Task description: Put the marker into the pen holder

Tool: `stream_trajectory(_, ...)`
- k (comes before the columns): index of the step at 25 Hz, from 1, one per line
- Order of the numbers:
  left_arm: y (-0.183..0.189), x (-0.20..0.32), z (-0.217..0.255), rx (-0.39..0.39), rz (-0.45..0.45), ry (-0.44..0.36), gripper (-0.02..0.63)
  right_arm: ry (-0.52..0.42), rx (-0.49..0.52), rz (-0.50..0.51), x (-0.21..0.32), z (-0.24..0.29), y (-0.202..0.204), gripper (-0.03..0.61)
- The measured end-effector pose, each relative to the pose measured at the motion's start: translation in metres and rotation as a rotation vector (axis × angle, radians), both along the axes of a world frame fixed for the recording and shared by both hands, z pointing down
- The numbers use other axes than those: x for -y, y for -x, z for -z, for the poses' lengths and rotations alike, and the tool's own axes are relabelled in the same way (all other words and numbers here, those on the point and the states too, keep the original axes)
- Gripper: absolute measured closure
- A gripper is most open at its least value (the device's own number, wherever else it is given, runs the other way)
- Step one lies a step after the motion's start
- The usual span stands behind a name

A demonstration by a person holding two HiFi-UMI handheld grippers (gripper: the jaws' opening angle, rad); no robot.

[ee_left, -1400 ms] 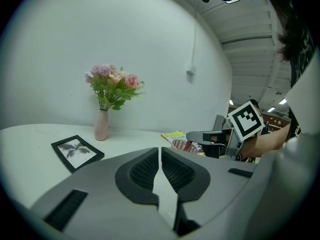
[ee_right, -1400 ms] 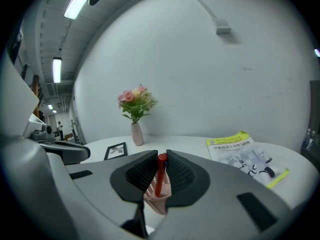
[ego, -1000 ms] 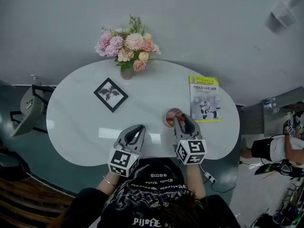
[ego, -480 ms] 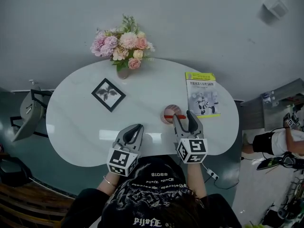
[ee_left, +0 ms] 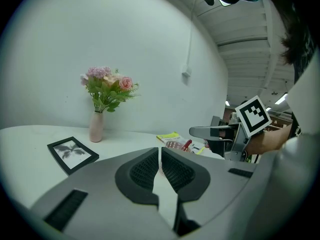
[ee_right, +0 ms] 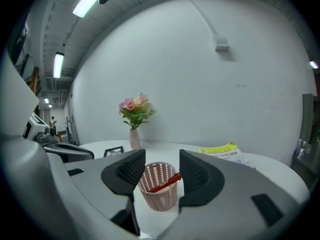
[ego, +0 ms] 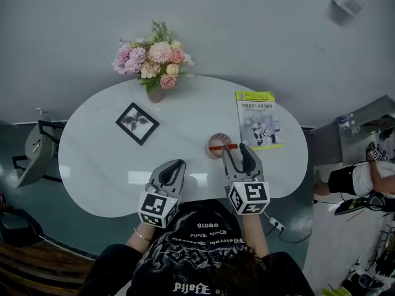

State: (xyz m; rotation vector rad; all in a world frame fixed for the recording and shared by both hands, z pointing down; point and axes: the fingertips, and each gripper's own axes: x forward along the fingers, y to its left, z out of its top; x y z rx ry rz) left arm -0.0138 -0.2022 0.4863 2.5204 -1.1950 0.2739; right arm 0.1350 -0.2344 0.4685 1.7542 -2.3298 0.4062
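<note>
A pink mesh pen holder (ego: 217, 145) (ee_right: 159, 185) stands on the white table (ego: 111, 159). The red marker (ego: 222, 147) (ee_right: 164, 182) lies slanted inside it, its tip sticking out over the rim. My right gripper (ego: 238, 160) (ee_right: 161, 173) hovers just behind the holder with its jaws open, nothing between the pads. My left gripper (ego: 173, 172) (ee_left: 160, 169) rests near the table's front edge, jaws shut and empty. The holder and marker (ee_left: 186, 145) also show small in the left gripper view.
A vase of pink flowers (ego: 151, 63) stands at the back of the table. A black picture frame (ego: 136, 123) lies at the left middle. A yellow-green booklet (ego: 259, 120) lies to the right of the holder. A chair (ego: 34, 153) stands off the table's left edge.
My right gripper let go of the marker, which now rests in the holder. The gripper has drawn back slightly toward me with its jaws spread wide. The left gripper stayed put.
</note>
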Motion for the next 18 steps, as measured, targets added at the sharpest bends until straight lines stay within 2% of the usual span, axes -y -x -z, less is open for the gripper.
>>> stream_trajectory(4, 0.001, 0.001, 0.000, 0.002, 0.006, -0.002, 0.578, 0.006, 0.000, 0.003, -0.004, 0.000, 0.000, 0.354)
stream_trajectory(6, 0.000, 0.000, 0.000, 0.003, 0.007, -0.003, 0.578, 0.000, -0.012, -0.002, -0.005, 0.001, -0.001, 0.420)
stream_trajectory(10, -0.002, -0.001, 0.001, 0.002, 0.007, -0.007, 0.578, -0.001, -0.007, -0.012, -0.008, 0.002, -0.005, 0.505)
stream_trajectory(18, -0.008, -0.002, 0.002, 0.001, 0.008, -0.014, 0.578, -0.004, -0.001, -0.016, -0.012, 0.002, -0.011, 0.548)
